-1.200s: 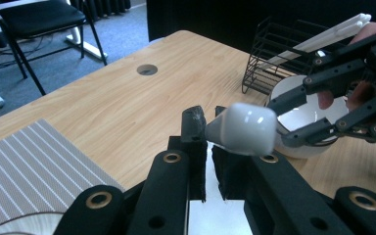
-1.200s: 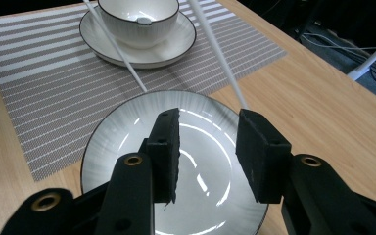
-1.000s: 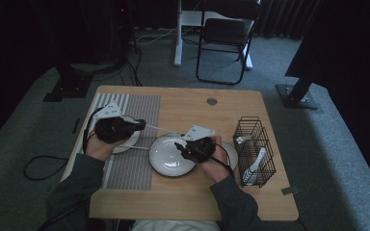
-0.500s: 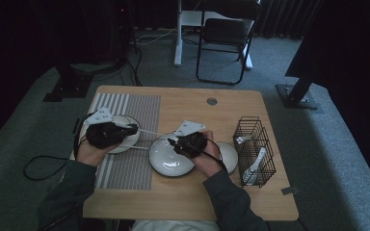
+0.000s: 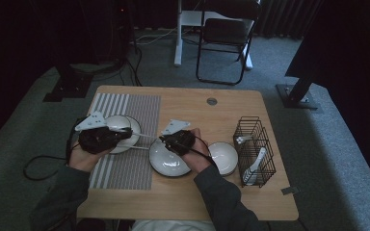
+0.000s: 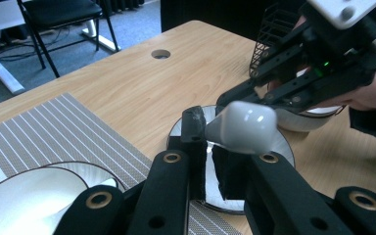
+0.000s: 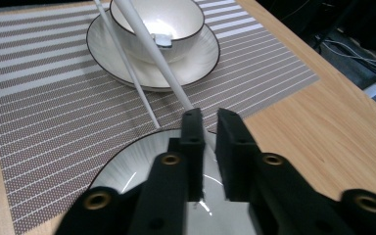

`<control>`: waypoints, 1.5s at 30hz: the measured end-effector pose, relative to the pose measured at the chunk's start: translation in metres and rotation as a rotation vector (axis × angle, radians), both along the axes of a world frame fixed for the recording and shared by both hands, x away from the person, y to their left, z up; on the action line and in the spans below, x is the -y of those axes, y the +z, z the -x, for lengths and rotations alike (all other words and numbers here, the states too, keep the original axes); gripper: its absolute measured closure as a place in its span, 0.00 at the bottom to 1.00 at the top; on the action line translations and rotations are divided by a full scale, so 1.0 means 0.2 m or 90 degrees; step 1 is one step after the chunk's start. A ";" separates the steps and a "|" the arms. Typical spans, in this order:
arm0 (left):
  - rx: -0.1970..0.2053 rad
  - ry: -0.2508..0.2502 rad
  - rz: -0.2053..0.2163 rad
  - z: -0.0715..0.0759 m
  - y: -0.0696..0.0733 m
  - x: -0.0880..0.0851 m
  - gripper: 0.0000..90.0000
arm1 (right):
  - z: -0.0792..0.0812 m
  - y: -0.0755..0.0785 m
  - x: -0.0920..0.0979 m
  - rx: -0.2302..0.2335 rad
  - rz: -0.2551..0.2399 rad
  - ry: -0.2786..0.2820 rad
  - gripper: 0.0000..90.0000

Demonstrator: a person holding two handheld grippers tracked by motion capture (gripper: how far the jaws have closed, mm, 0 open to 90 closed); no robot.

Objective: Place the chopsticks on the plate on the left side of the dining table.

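My left gripper hangs over a white bowl on its saucer, on the striped placemat. It is shut on the thick end of a white chopstick. That chopstick slants across to my right gripper, above the rim of a white plate. The right jaws have just been closing and stand almost together at the chopstick's thin tip, which slips in behind one jaw in the right gripper view. A second chopstick lies from the saucer to the plate.
Another white bowl sits right of the plate. Beside it, a black wire basket holds a white spoon. A round cable hole marks the table's far side. Behind the table stands a folding chair.
Both hands have shifted left. The left gripper has drawn back over the bowl, and the right gripper has followed it to the plate's left rim, where its jaws have come together.
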State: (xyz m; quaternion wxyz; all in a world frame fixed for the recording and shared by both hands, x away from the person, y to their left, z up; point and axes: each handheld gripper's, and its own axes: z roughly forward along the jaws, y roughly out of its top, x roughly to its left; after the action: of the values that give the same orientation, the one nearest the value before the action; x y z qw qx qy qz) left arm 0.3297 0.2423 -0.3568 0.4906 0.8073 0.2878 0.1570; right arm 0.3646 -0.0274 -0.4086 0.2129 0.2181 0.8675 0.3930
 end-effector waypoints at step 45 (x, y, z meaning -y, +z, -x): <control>0.033 0.039 0.020 -0.03 0.02 -0.03 0.92 | -0.03 -0.15 -0.12 -0.005 0.089 0.072 0.97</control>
State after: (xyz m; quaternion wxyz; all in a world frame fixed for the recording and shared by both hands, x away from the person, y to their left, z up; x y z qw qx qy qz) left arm 0.3357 0.2485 -0.3534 0.5058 0.7860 0.3017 0.1882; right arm 0.3716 -0.0032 -0.4381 0.2014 0.1552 0.9046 0.3422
